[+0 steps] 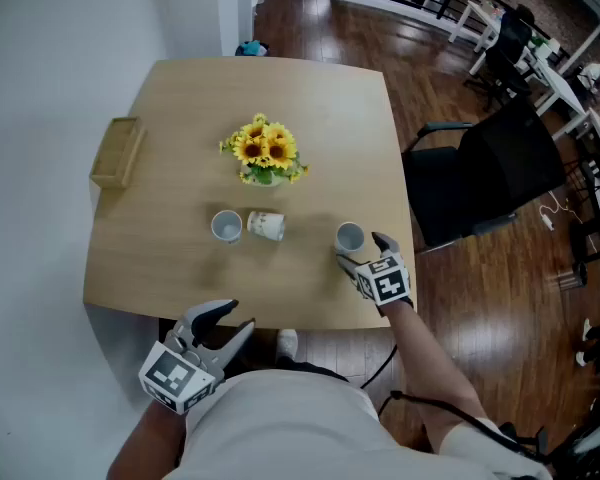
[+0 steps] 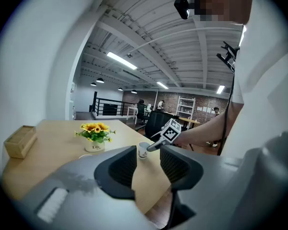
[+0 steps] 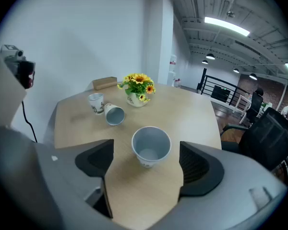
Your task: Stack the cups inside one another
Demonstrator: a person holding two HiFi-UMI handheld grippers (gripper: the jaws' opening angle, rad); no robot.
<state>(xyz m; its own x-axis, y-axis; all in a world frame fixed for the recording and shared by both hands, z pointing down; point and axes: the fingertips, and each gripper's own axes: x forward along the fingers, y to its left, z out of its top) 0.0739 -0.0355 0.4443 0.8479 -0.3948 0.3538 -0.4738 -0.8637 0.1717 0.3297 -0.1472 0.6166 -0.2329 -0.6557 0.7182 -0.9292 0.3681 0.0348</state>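
Three white paper cups are on the light wooden table (image 1: 180, 98). One cup (image 1: 226, 226) stands upright at the left, and a second cup (image 1: 266, 225) lies on its side right beside it. The third cup (image 1: 349, 236) stands upright near the table's right front corner. My right gripper (image 1: 361, 250) is open just behind this cup; in the right gripper view the cup (image 3: 151, 140) sits between the wide jaws, untouched. My left gripper (image 1: 236, 316) hangs off the table's front edge, open and empty (image 2: 148, 164).
A small vase of sunflowers (image 1: 266, 154) stands mid-table behind the cups. A wooden box (image 1: 117, 151) lies at the far left edge. A black office chair (image 1: 490, 168) stands to the table's right on the wooden floor.
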